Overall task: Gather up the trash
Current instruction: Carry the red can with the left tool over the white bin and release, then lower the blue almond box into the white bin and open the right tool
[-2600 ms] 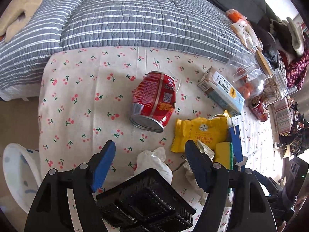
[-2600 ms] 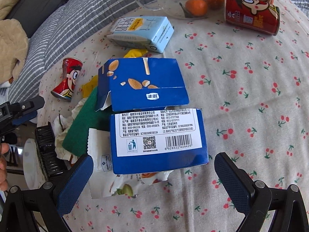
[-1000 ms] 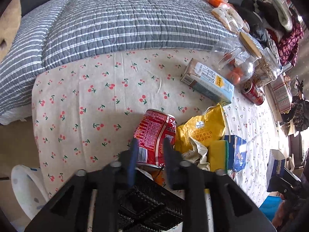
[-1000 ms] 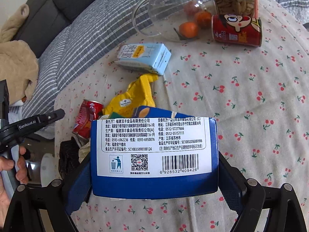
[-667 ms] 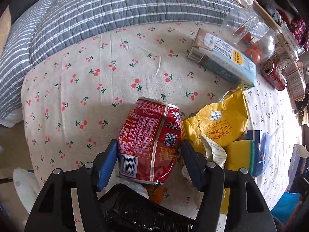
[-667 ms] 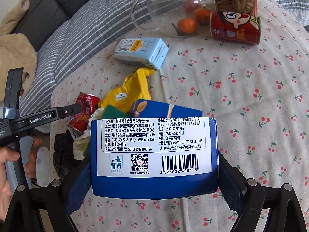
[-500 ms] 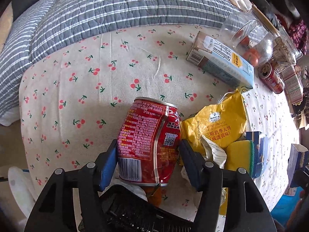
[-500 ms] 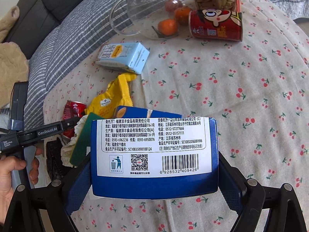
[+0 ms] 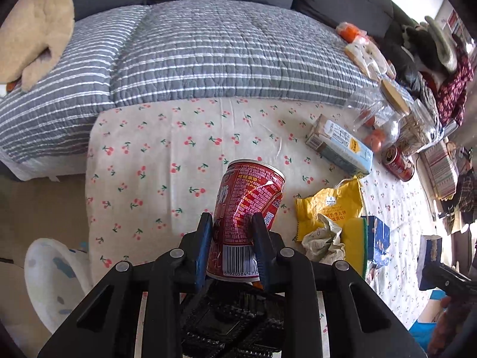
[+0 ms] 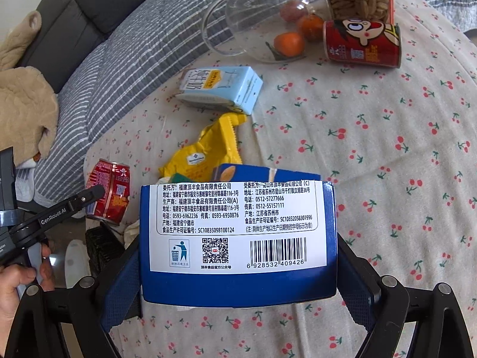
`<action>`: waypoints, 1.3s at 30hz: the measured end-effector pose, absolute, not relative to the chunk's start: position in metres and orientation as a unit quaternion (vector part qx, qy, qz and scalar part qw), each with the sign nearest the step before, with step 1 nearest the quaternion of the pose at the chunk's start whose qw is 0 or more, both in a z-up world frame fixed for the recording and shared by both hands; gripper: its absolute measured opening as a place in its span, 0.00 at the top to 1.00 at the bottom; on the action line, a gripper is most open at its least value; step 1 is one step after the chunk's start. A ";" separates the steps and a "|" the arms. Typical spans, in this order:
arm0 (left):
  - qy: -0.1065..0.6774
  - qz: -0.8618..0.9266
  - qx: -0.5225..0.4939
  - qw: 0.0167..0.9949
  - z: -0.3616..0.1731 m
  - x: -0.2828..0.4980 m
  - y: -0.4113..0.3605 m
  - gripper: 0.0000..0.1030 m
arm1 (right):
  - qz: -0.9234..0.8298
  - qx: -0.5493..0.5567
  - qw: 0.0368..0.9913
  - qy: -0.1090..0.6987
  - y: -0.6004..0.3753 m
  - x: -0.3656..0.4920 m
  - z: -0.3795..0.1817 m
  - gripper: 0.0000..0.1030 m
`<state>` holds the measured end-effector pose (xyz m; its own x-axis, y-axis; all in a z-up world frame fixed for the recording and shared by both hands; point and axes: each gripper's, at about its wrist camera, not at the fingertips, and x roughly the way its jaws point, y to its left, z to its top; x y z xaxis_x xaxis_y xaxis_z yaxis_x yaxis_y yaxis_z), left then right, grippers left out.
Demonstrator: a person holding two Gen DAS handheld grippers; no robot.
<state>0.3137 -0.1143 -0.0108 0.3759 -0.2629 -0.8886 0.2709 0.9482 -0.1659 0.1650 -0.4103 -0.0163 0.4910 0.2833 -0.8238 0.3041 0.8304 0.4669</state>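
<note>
The dented red drink can (image 9: 249,208), loose on the worktop (image 9: 167,155) a moment ago, is now squeezed and lifted by the closing left gripper (image 9: 231,235) fingers, while the blue cardboard box (image 10: 238,238) is kept clamped by the right gripper (image 10: 238,298), so both are ready for disposal.

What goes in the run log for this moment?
left gripper: jaws closing on dented red can | right gripper: clamped on blue box | table: yellow wrapper, milk carton

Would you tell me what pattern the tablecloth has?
Small red cherries on cream; the tablecloth shows best in the right wrist view.
</note>
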 end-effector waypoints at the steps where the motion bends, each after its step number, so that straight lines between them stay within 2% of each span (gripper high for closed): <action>1: 0.529 -0.158 -0.004 0.834 -0.005 0.313 -0.107 0.72 | -0.003 0.289 0.814 0.503 -0.406 0.167 -0.014 0.08; 9: 0.457 -0.140 -0.079 0.875 0.032 0.290 -0.042 0.72 | 0.027 0.267 0.826 0.496 -0.358 0.176 0.000 0.08; 15: 0.444 -0.113 -0.104 0.883 0.036 0.258 0.014 0.72 | 0.053 0.236 0.830 0.502 -0.309 0.184 0.002 0.08; 26: 0.466 0.015 -0.136 0.874 -0.033 0.207 0.157 0.72 | 0.107 0.171 0.826 0.526 -0.205 0.193 -0.014 0.08; 35: 0.473 0.021 -0.157 0.867 -0.069 0.216 0.197 0.73 | 0.161 0.125 0.827 0.525 -0.118 0.197 -0.025 0.08; 38: 0.482 0.015 -0.155 0.862 -0.071 0.219 0.199 0.68 | 0.170 0.112 0.827 0.524 -0.096 0.201 -0.031 0.08; 39: 0.488 0.019 -0.149 0.860 -0.072 0.218 0.200 0.58 | 0.172 0.109 0.827 0.525 -0.090 0.202 -0.033 0.08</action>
